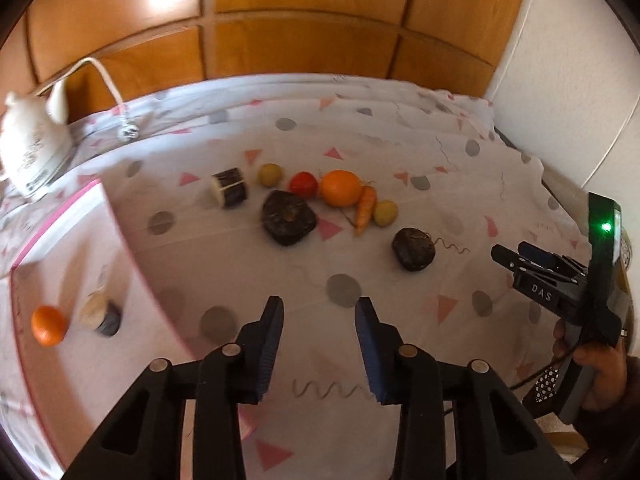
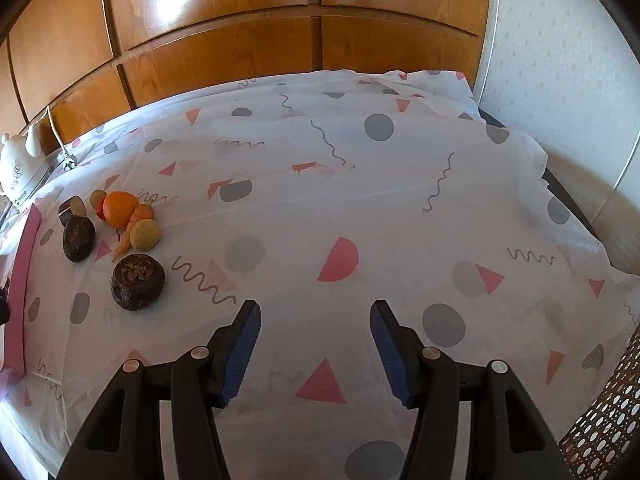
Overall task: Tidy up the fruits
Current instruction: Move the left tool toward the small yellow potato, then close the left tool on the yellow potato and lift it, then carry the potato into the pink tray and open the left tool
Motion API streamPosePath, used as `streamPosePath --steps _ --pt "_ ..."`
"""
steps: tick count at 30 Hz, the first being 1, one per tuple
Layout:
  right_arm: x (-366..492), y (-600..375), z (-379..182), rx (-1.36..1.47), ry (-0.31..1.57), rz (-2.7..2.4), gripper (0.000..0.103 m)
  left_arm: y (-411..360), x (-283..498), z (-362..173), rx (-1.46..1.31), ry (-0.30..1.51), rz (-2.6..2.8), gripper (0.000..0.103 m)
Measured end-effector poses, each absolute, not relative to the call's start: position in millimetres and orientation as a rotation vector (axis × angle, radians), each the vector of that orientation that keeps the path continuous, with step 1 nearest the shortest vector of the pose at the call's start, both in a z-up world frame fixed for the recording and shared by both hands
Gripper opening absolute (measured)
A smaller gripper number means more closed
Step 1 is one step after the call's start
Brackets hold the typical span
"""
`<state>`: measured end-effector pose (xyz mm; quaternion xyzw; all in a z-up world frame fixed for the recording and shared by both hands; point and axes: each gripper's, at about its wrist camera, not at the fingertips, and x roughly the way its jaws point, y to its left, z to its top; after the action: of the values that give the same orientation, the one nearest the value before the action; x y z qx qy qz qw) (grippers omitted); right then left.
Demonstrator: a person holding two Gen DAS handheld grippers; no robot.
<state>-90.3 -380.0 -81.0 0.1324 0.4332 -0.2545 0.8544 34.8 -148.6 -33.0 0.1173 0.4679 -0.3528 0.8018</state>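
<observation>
Between picks: both grippers empty, produce partly sorted.

An orange [image 1: 48, 325] and a dark-skinned slice [image 1: 101, 313] lie in the pink-rimmed tray [image 1: 60, 216]; the rest is clustered on the bench [image 2: 360, 208]. The left gripper [image 1: 319, 344] and right gripper [image 2: 316, 350] are seen with jaws parted, nothing between. Next, the large orange [image 1: 341, 188] would be approached and gripped gently.

The iron [image 1: 30, 152] and bin [image 1: 80, 280] are motion-blurred, edge-cropped.

**Background items only**

White teapot [image 1: 30, 156] at far left edge of worktop, on patterned cloth [image 2: 360, 200]. White cord [image 1: 106, 80] trailing behind, ending in plug. Wooden cabinet panels [image 2: 220, 52] at back. Pale wall [image 2: 560, 80] on right.
</observation>
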Motion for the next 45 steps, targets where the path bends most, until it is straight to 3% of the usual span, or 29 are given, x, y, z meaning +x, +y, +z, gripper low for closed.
streamPosePath --steps 9,31,45 --pt "-94.8 -384.5 -80.1 0.299 0.899 -0.521 0.058 -201.4 56.6 -47.3 0.224 1.059 -0.827 0.028" --pt "-99.3 -397.5 -91.2 0.346 0.924 -0.513 0.058 -300.6 82.8 -89.8 0.333 1.129 -0.826 0.028" --pt "-95.2 -396.9 -93.9 0.327 0.939 -0.523 0.058 -228.8 70.0 -45.4 0.160 1.002 -0.788 0.026"
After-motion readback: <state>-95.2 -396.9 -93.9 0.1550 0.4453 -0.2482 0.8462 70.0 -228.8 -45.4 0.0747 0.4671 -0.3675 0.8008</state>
